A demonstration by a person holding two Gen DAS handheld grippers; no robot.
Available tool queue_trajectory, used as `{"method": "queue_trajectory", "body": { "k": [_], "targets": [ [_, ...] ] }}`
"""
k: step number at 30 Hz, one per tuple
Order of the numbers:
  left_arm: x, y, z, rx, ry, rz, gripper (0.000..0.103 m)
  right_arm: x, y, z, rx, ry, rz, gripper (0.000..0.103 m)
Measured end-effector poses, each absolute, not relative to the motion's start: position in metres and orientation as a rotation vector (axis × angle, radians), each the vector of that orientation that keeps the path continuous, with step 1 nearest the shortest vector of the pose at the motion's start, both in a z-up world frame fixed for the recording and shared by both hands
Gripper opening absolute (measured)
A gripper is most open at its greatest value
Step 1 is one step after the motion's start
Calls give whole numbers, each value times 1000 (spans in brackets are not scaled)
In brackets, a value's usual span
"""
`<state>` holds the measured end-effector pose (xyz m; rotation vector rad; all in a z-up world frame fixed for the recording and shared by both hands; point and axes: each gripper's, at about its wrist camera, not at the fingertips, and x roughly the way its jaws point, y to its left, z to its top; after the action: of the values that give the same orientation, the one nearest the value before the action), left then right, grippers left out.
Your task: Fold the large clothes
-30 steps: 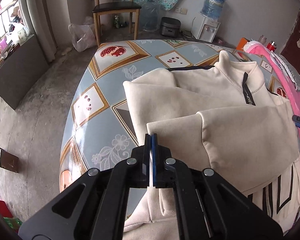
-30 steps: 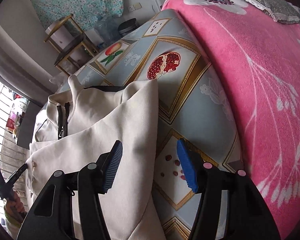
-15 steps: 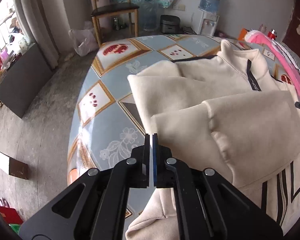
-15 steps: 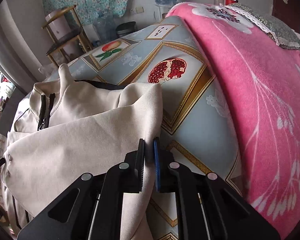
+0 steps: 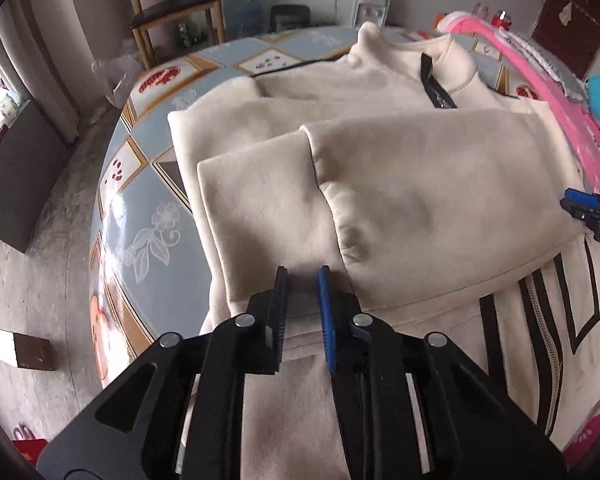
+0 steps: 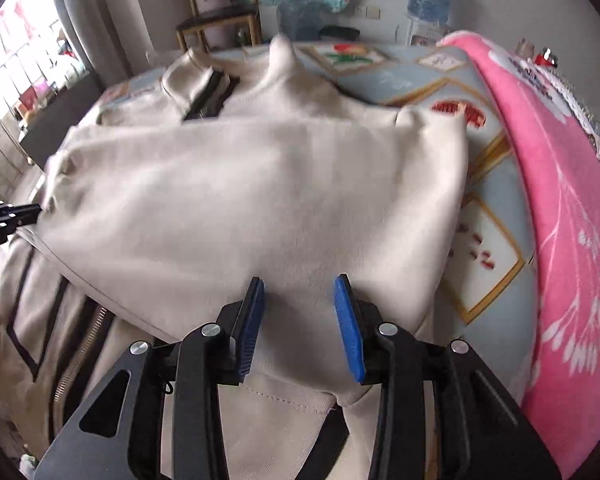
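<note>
Because both sleeves already lie folded across the chest of the cream jacket [image 5: 420, 184] on the patterned table [image 5: 148, 216], the left gripper [image 5: 302, 280] and right gripper [image 6: 300, 292] are opening over the cloth, clamping nothing, probably to free it for the next fold.

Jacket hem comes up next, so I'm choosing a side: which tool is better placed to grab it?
Probably left: the left tool hangs near the jacket's lower part; both tools are opening, gripping nothing.
</note>
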<state>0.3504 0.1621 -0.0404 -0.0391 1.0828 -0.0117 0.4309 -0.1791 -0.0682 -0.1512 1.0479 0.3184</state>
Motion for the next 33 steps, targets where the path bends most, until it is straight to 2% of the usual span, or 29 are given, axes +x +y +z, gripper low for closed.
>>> {"method": "queue_trajectory", "body": {
  "k": [4, 6, 7, 9, 18, 26, 28, 29, 31, 33],
  "targets": [
    [316, 176, -4, -64, 1030, 8, 19, 400, -194, -28, -100, 1027, 320, 40],
    [286, 183, 15, -73, 992, 20, 30, 368, -210, -6, -58, 983, 317, 64],
    [270, 187, 21, -85, 982, 26, 35, 349, -220, 2, -26, 963, 317, 68],
    [233, 194, 23, -134, 985, 20, 37, 315, -239, 7, 40, 964, 317, 70],
    [100, 196, -22, -362, 992, 17, 38, 186, -304, -21, 223, 1000, 167, 70],
    [69, 196, -54, -444, 956, 54, 37, 161, -321, -46, 275, 1003, 123, 69],
    [68, 196, -53, -452, 942, 52, 36, 164, -323, -54, 295, 1016, 126, 64],
    [68, 197, -54, -459, 936, 51, 32, 166, -324, -59, 319, 1024, 137, 60],
    [68, 196, -56, -487, 949, 12, 18, 166, -326, -68, 363, 1039, 139, 55],
    [65, 192, -57, -499, 960, -7, 17, 161, -327, -71, 404, 1047, 161, 44]
  ]
}}
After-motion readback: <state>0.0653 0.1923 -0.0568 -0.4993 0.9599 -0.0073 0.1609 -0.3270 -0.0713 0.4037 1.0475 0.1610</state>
